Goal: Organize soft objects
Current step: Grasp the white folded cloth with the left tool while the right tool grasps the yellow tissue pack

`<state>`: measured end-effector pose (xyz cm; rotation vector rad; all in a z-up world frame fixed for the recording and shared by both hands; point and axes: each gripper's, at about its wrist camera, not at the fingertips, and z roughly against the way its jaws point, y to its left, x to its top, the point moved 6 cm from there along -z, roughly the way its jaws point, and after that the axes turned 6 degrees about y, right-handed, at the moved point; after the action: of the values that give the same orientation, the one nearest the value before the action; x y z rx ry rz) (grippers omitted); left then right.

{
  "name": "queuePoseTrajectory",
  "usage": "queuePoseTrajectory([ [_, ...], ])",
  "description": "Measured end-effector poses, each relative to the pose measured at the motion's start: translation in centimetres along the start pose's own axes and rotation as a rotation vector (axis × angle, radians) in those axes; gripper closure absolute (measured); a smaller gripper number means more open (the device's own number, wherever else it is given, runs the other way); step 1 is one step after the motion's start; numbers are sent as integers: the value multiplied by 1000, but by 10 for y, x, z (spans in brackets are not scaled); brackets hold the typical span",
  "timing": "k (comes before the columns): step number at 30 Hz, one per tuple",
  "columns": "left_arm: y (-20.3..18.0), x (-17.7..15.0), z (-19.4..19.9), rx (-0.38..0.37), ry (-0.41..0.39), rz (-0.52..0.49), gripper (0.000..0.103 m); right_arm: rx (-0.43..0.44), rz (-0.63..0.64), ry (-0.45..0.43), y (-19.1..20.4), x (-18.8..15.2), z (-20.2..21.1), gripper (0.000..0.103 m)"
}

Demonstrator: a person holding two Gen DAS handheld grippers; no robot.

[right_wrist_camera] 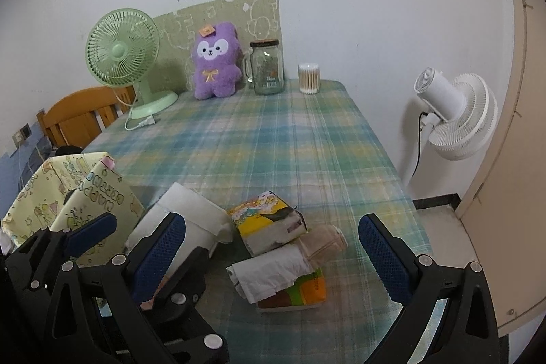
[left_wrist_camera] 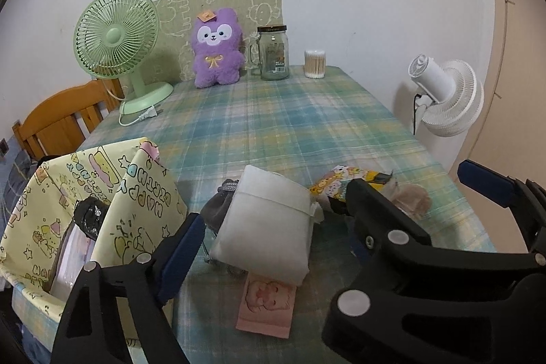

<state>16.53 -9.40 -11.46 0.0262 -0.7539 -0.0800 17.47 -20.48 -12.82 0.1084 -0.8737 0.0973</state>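
Observation:
A white soft pack lies near the front of the checked table, on a pink pack and beside a grey pouch. My left gripper is open and straddles the white pack, its pads a little off both sides. To the left stands a yellow cartoon-print bag, open, with packs inside. My right gripper is open around a pile: a yellow tissue pack, a white roll, a beige cloth and an orange-green pack.
Along the back wall stand a green fan, a purple plush, a glass jar and a tub of cotton swabs. A wooden chair is at the left. A white fan stands off the table's right edge.

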Motion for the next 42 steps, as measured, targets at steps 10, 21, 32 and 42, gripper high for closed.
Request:
queuePoseTrajectory([
  [10,0,1,-19,7,34,-18,25,7,2,46,-5,-2,-22,0],
  [21,3,-2,-39,12,81,-3,37,4,23,80,-1,-1,-44,0],
  [32,1,-5,-44,24,80,-33,45,2,-10,150,-4,-5,-68,30],
  [42,0,-3,-39,19,66,-42,52,11,-1,124,0,-4,-60,48],
])
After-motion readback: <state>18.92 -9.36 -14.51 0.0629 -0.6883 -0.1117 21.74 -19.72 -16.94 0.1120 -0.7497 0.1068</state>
